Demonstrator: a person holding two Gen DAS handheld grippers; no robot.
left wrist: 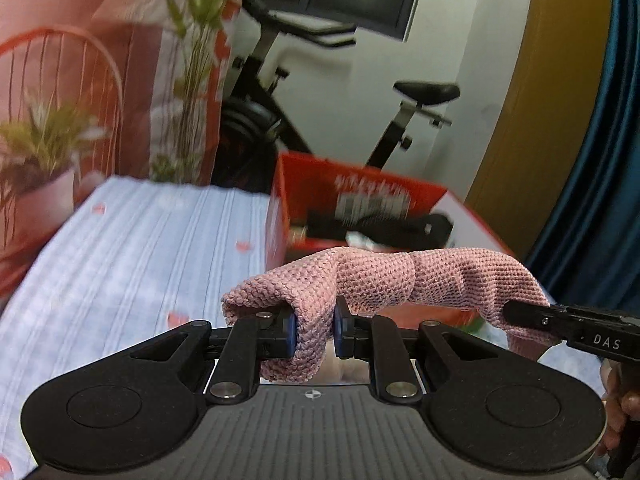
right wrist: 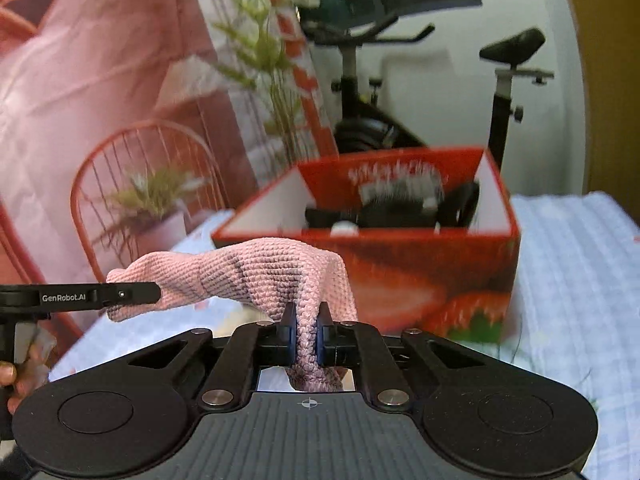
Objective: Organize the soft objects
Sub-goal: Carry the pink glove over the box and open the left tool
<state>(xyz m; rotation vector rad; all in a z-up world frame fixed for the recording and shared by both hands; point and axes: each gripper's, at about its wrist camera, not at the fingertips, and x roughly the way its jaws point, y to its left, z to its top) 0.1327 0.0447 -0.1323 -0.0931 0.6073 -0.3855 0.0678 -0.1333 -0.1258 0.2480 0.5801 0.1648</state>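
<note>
A pink knitted cloth (left wrist: 384,280) hangs stretched between both grippers, held in the air above the bed. My left gripper (left wrist: 314,334) is shut on its left end. My right gripper (right wrist: 307,336) is shut on its right end; the cloth (right wrist: 256,276) spans leftward there to the other gripper's finger (right wrist: 132,294). A red open box (right wrist: 400,264) with a strawberry print stands just beyond the cloth, with dark items inside. In the left wrist view the box (left wrist: 320,184) lies ahead to the right.
The bed has a white-blue striped sheet (left wrist: 140,248). A pink backdrop printed with a chair and plants (right wrist: 120,120) stands behind it. An exercise bike (left wrist: 304,92) stands against the wall behind the box. A blue curtain (left wrist: 600,160) hangs at right.
</note>
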